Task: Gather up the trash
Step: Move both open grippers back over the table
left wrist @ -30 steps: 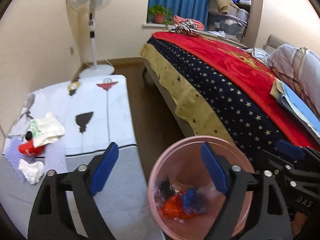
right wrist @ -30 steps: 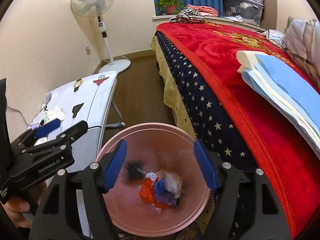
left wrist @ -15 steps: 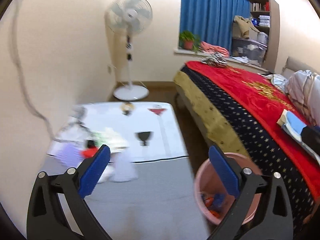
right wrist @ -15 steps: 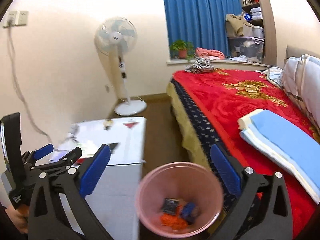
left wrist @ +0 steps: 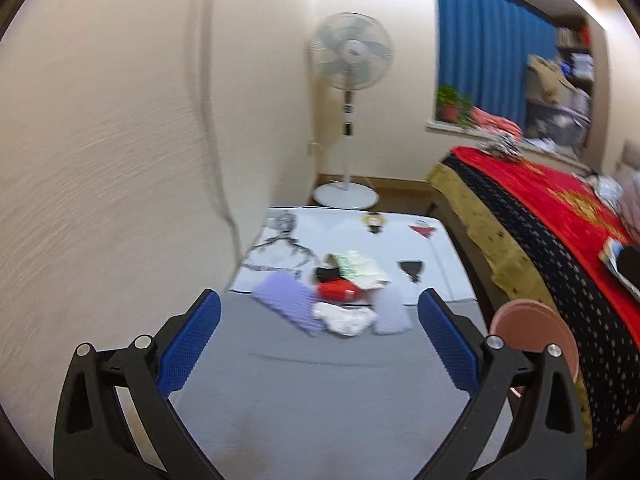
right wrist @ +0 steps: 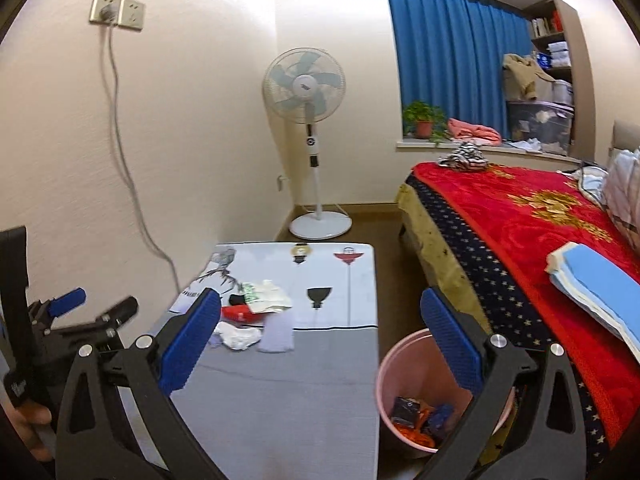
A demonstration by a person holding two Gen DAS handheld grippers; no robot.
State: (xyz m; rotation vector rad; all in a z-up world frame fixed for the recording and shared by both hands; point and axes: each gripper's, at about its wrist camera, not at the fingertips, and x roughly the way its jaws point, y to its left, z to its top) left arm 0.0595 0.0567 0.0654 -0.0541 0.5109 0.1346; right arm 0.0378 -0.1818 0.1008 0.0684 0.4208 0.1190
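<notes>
This is a bedroom with pale walls and a blue curtain [right wrist: 452, 60]. A big bed [right wrist: 520, 240] with a red blanket fills the right side. A white fan [right wrist: 306, 88] stands on the floor by the wall. Beside the bed is a low table [right wrist: 288, 380] with a grey and white cloth on it. A pink bin [right wrist: 404, 364] stands on the floor between the table and the bed, with some trash already at its bottom. A small pile of trash [left wrist: 344, 300] lies on the middle of the table: white tissue, a red wrapper, purple paper and a pale wrapper. The left gripper [left wrist: 318, 340] points at the pile, with its fingers wide apart and nothing between them. The right gripper [right wrist: 320, 340] is spread wide too and holds nothing.
</notes>
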